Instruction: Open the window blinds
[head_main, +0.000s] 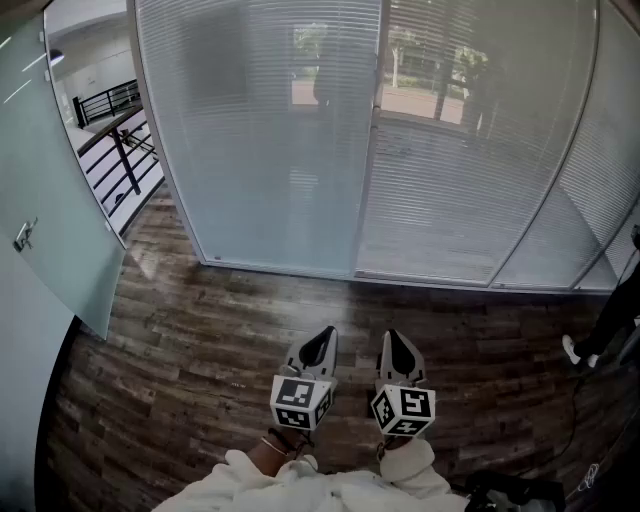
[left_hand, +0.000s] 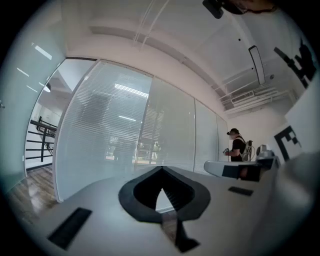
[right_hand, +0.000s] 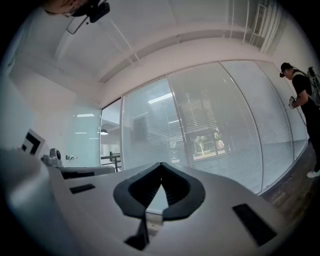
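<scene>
Left gripper (head_main: 322, 340): clenched, the two jaw tips meeting at a point in its own view (left_hand: 161, 169). Nothing between them and nothing touched. Held level, low over the floor (head_main: 200, 330), nose toward the window.

Right gripper (head_main: 396, 345): clenched too, tips together (right_hand: 161, 164), empty. Just beside the left one and roughly parallel to it, also pointing at the window.

Blinds (head_main: 260, 140): well ahead of both grippers, across the bare floor, apart from them. They hang behind tall glass panels, reaching down to the floor track. Slats run level, side to side, so each slat's long axis lies across the window.

Blinds, left panel: reads pale and nearly solid.

Blinds, right panel: slat lines plainer, with trees and a sunlit street showing through in the upper part.

Glass door (head_main: 55, 210): far left, frosted, standing at an angle to the window.

Railing (head_main: 115, 150): dark, seen past the door.

Person (right_hand: 304, 95): far right, standing close to the window wall.
</scene>
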